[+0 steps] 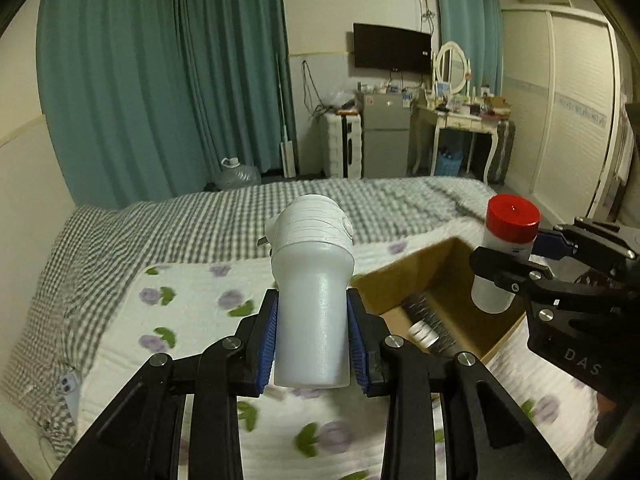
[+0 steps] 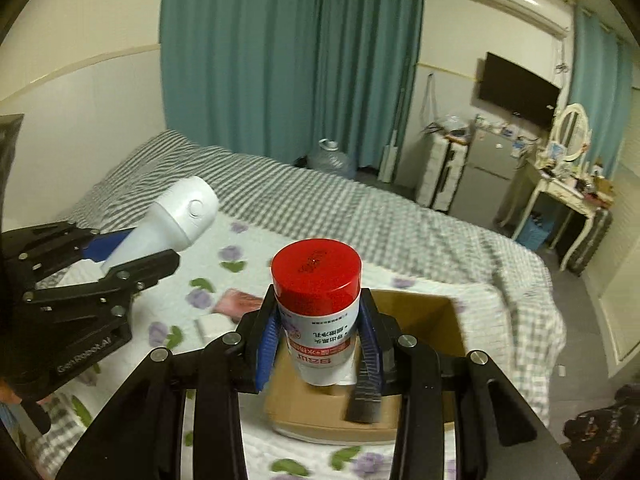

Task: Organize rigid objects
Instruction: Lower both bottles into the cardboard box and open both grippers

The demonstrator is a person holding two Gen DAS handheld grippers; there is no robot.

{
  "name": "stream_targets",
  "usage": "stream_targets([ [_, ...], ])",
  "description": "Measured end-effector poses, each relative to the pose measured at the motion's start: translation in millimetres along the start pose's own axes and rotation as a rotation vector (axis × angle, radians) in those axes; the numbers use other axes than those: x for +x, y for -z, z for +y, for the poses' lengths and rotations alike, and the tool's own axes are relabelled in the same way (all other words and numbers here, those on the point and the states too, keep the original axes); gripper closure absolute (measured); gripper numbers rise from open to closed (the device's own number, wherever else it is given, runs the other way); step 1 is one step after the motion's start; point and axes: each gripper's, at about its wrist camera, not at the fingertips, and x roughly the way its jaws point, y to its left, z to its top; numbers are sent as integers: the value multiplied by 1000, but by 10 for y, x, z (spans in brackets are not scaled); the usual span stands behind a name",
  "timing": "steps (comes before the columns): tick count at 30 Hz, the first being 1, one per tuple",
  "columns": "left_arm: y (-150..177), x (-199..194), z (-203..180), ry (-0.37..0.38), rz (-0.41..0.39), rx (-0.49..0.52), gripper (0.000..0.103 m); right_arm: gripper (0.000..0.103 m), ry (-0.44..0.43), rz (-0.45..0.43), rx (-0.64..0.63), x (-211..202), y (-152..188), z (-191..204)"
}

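My left gripper (image 1: 312,340) is shut on a white plastic shaker bottle (image 1: 312,280), held above the flowered bedspread; the same white bottle (image 2: 176,220) shows at the left of the right wrist view, in my left gripper (image 2: 132,256). My right gripper (image 2: 320,348) is shut on a white container with a red lid (image 2: 318,300) and printed label, held over an open cardboard box (image 2: 424,316). From the left wrist view the red-lidded container (image 1: 506,248) hangs in my right gripper (image 1: 516,256) above the box (image 1: 440,280), which holds a dark brush-like item and a small jar.
The bed has a flowered quilt (image 1: 208,304) over a grey checked sheet (image 1: 180,224). A pink item (image 2: 236,300) lies on the quilt left of the box. Teal curtains, a water jug (image 2: 332,160), a small fridge (image 1: 386,136) and a dressing table (image 1: 464,120) stand beyond the bed.
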Motion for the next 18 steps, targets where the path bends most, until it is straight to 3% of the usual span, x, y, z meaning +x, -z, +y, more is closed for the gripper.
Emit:
stream_targets([
  [7, -112, 169, -475, 55, -4, -3, 71, 67, 70, 8, 10, -134, 31, -488],
  [18, 120, 797, -1064, 99, 123, 73, 71, 67, 93, 120, 77, 347, 434, -1088],
])
